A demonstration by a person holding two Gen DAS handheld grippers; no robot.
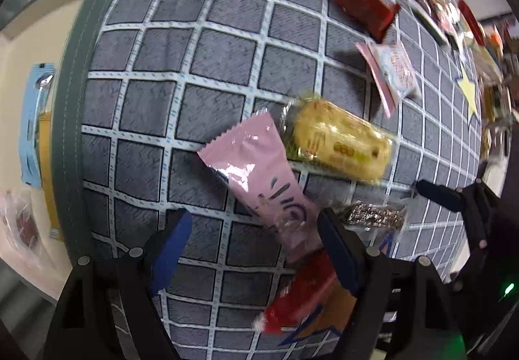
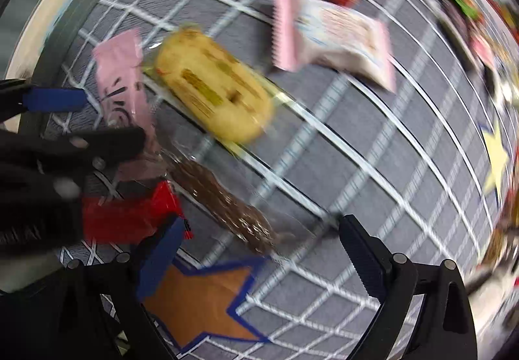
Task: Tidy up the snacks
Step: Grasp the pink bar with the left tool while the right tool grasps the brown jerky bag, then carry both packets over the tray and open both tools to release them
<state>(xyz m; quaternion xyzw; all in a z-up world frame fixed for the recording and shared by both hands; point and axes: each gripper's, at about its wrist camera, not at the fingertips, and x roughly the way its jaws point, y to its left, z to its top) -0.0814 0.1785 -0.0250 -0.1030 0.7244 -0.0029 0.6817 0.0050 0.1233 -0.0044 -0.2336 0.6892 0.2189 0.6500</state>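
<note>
In the left wrist view, our left tool (image 1: 256, 241) stands wide open and empty over the pink packet (image 1: 259, 178) at lower centre of the checked table (image 1: 162, 35), the yellow biscuit pack (image 1: 340, 142) touching it on the right. In the right wrist view, our right tool (image 2: 259, 249) gapes empty above the brown bar (image 2: 223, 197). With wrappers overlapping, closing might pinch two at once.
</note>
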